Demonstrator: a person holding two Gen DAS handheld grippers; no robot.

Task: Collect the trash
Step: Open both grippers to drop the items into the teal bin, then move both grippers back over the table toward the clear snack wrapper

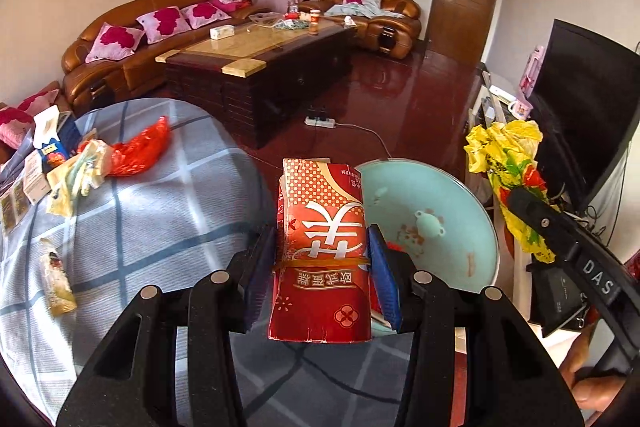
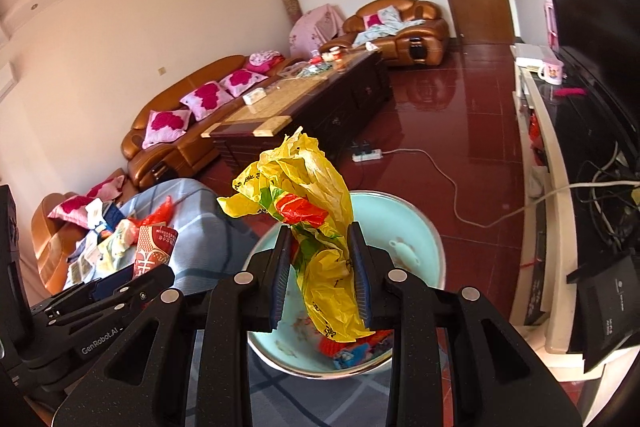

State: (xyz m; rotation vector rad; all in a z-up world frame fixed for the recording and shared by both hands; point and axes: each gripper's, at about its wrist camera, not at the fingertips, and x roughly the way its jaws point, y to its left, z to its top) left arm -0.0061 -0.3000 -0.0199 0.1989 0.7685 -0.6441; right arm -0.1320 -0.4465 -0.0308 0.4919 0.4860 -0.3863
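My left gripper (image 1: 322,255) is shut on a red printed carton (image 1: 324,227), its blue pads pressing both sides, and holds it upright just over the near left rim of a pale teal basin (image 1: 436,223). My right gripper (image 2: 320,267) is shut on a crumpled yellow plastic bag (image 2: 312,203) above the same basin (image 2: 416,227). A few red and blue scraps (image 2: 352,347) lie at the bottom of the basin. In the left wrist view the yellow bag (image 1: 504,155) and right gripper (image 1: 520,201) hang at the right.
The table's blue checked cloth (image 1: 160,211) carries a red plastic bag (image 1: 140,147), a pile of wrappers and boxes (image 1: 68,171) and a clear wrapper (image 1: 58,279). A power strip with cable (image 2: 366,155) lies on the red floor. A TV stand (image 2: 552,187) runs along the right; a coffee table (image 1: 260,67) and sofas (image 1: 132,39) stand beyond.
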